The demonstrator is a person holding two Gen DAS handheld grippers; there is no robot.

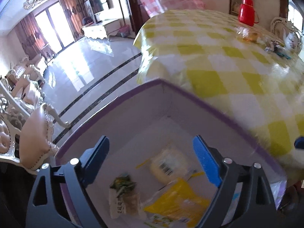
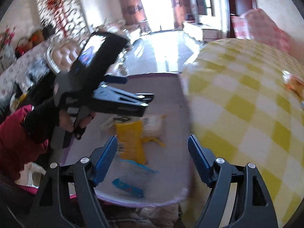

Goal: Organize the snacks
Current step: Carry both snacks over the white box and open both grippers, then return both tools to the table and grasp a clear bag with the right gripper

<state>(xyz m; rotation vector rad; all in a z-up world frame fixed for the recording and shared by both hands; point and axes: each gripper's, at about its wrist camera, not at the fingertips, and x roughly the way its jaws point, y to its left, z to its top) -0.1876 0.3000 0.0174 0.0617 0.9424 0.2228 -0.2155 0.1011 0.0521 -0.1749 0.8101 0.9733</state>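
A box with a purple rim (image 1: 209, 106) stands at the edge of the table, with several snack packets inside. My left gripper (image 1: 151, 144) hangs open above it with nothing between its blue pads. Below it lie a pale packet with a barcode (image 1: 169, 163), a yellow packet (image 1: 176, 203) and a green-topped packet (image 1: 123, 193). My right gripper (image 2: 152, 142) is also open and empty over the near end of the box (image 2: 171, 87), above the yellow packet (image 2: 131, 142) and a blue-and-white packet (image 2: 131, 180). Both views are blurred.
The round table wears a yellow checked cloth (image 1: 228, 57) (image 2: 247, 95). A red flask (image 1: 247, 10), a teapot (image 1: 291, 39) and a wrapped snack (image 1: 247, 34) stand at its far side. A padded chair (image 1: 36, 142) is on the left. A red-sleeved hand (image 2: 76, 121) holds the left tool.
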